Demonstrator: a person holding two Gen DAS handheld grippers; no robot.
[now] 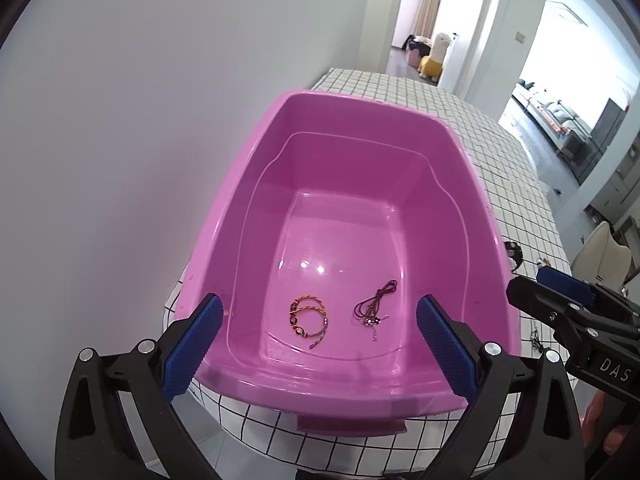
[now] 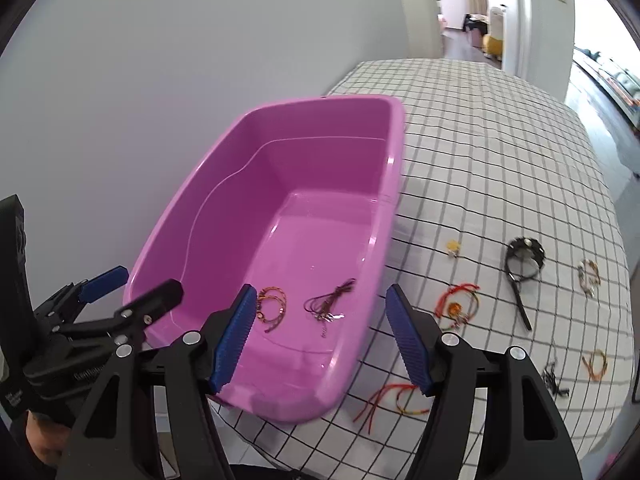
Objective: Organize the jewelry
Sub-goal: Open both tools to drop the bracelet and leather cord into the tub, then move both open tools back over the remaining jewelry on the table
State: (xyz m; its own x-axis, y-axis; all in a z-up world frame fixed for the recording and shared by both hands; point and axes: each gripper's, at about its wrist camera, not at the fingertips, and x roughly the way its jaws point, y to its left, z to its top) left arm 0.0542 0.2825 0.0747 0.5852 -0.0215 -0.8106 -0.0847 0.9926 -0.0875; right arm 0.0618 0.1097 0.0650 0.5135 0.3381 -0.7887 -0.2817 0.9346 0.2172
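A pink plastic tub (image 1: 340,152) (image 2: 320,168) stands on a white grid-pattern cloth next to the wall. On its floor lie an orange-gold bracelet (image 1: 308,320) (image 2: 272,306) and a dark purple cord necklace (image 1: 374,306) (image 2: 328,302). My left gripper (image 1: 320,304) (image 2: 146,280) hangs over the tub's near end, open, nothing between its blue pads. My right gripper (image 2: 322,292) (image 1: 530,280) is open over the tub's near right corner and holds nothing. Loose on the cloth to the right are a red cord bracelet (image 2: 456,306), a black band (image 2: 524,260) and red-yellow cords (image 2: 392,398).
Further right on the cloth (image 2: 480,140) lie a beaded bracelet (image 2: 589,276), an orange loop (image 2: 595,364), a black cord (image 2: 554,380) and a small yellow piece (image 2: 453,247). A grey wall runs along the tub's left side. A doorway opens beyond the table's far end.
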